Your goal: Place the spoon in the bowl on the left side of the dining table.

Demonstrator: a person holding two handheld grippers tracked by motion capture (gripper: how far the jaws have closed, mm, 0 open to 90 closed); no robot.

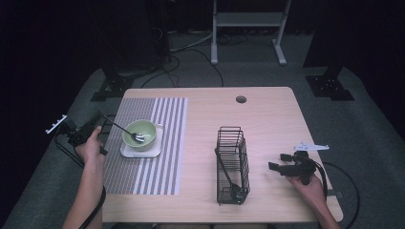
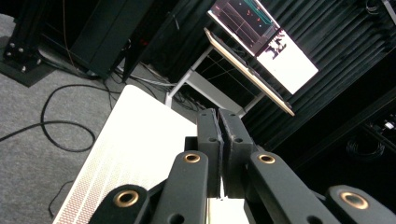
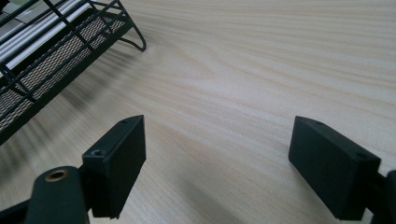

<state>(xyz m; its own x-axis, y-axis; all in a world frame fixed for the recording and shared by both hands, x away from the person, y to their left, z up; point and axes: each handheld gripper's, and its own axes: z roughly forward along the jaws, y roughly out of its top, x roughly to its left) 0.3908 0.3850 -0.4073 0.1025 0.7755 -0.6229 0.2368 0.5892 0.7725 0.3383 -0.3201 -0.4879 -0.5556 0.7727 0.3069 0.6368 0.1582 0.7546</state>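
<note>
Resting in the green bowl [image 1: 139, 134], spoon [image 1: 125, 129] pinched by left tongs [image 1: 101, 118].

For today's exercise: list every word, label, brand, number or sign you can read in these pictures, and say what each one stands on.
None can be read.
Lit screen behind the table in the left gripper view: shapes and marks, too small and blurred to read.
Green bowl, wire basket, striped placemat, both grippers: no lettering seen.
</note>
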